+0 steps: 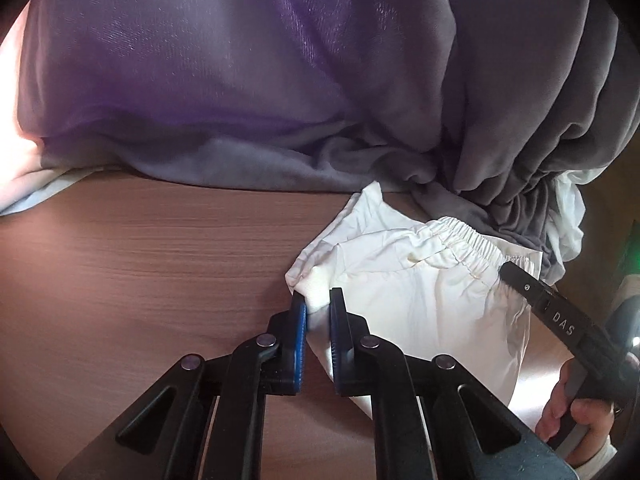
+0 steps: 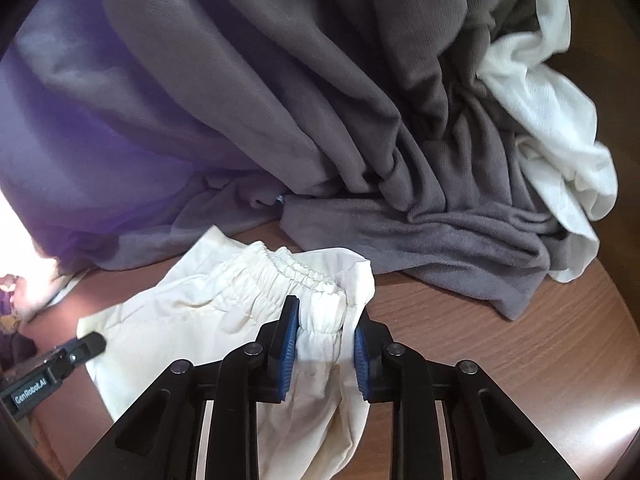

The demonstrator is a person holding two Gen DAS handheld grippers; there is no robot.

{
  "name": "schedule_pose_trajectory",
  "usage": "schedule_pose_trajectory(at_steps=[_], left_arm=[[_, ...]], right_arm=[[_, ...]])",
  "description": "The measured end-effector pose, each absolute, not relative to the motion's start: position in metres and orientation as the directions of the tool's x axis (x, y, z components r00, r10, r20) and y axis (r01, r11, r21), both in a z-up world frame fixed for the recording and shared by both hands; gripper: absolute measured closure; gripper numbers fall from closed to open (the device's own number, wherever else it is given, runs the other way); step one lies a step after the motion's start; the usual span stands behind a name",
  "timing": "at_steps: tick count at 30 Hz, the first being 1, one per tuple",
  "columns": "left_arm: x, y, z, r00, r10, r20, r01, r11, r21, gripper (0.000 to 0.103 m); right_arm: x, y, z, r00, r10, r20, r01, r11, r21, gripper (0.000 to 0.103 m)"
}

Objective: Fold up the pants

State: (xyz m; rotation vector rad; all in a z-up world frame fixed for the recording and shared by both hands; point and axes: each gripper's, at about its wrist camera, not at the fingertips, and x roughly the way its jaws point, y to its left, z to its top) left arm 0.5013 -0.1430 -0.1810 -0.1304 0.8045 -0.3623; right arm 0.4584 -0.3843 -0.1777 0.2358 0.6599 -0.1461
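White pants [image 1: 432, 300] with an elastic waistband [image 2: 280, 276] lie folded on the wooden table [image 1: 140, 260]. My left gripper [image 1: 318, 304] is closed on the left corner of the pants, cloth pinched between its blue pads. My right gripper [image 2: 326, 320] is closed on the right end of the waistband, bunched fabric between its pads. The right gripper's finger [image 1: 532, 292] shows at the right in the left wrist view. The left gripper [image 2: 86, 346] shows at the lower left in the right wrist view.
A pile of grey and purple garments [image 2: 280, 100] lies behind the pants, with a white cloth [image 2: 552, 128] at its right. The round table edge [image 2: 616, 320] curves at the right. A hand [image 1: 576, 412] holds the right gripper.
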Motion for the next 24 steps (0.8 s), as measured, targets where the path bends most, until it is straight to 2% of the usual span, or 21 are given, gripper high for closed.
schedule_pose_trajectory(at_steps=[13,24], left_arm=[[0.434,-0.115,-0.142,0.676,-0.348,-0.649,0.276,0.937,-0.216,0.091],[0.353,-0.076,-0.111,0.744,-0.315,-0.59,0.242,0.949,-0.202,0.091]], right_arm=[[0.393,-0.352,-0.133,0.822,-0.06,-0.566,0.159,0.979,0.128,0.078],[0.328,-0.312,-0.103,0.851,-0.023,-0.525,0.094,0.99,0.108,0.078]])
